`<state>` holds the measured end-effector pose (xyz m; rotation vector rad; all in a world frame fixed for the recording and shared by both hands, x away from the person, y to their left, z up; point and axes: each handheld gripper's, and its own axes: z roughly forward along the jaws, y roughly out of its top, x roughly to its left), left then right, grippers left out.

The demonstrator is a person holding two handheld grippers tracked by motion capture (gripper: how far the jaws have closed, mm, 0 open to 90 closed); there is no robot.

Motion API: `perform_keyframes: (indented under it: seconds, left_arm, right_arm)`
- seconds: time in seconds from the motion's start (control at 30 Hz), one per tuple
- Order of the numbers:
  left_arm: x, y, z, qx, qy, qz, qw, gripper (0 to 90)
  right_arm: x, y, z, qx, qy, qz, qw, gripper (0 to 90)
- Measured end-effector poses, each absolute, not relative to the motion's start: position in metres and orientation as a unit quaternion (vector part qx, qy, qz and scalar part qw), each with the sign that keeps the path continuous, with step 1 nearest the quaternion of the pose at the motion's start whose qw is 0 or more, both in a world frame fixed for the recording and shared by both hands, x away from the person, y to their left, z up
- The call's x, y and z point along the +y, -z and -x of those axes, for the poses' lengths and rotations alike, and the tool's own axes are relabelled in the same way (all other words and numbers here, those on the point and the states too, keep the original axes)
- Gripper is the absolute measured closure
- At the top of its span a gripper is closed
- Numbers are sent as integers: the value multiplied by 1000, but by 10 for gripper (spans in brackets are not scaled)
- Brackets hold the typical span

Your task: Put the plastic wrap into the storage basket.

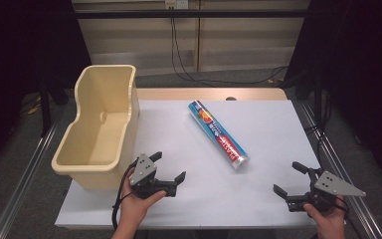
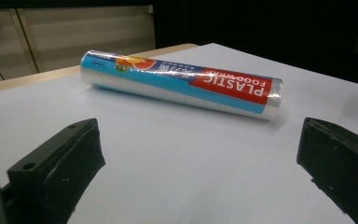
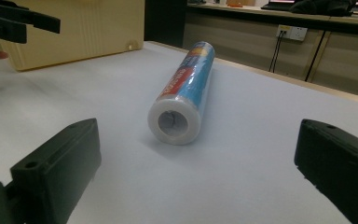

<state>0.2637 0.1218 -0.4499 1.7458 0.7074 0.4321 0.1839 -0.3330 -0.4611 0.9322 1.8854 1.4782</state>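
Two grippers rest low at the near edge of the white table (image 1: pixel 258 199), and from above the biggest thing on it is the cream bin (image 1: pixel 101 127) standing at the left edge, with the roll (image 1: pixel 218 134) of plastic food wrap lying on its side near the middle, well apart from both. The left gripper (image 1: pixel 168 168), just beside the bin, has its jaws spread wide and empty, and its own view reads the roll's label. The right gripper (image 1: pixel 290 178), also spread and empty, looks straight into the roll's open end.
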Motion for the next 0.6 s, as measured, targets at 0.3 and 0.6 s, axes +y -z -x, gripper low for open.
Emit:
perform_keyframes:
  seconds: [0.3,0.6]
  left_arm:
    - [94,455,-284,310,-174,-750,558,0]
    - [66,452,-305,314,-165,-755,552,0]
  right_arm:
    - [-333,462,-184,707,-549,-346,281,1]
    - [-333,462,-185,709,-547,-346,278,1]
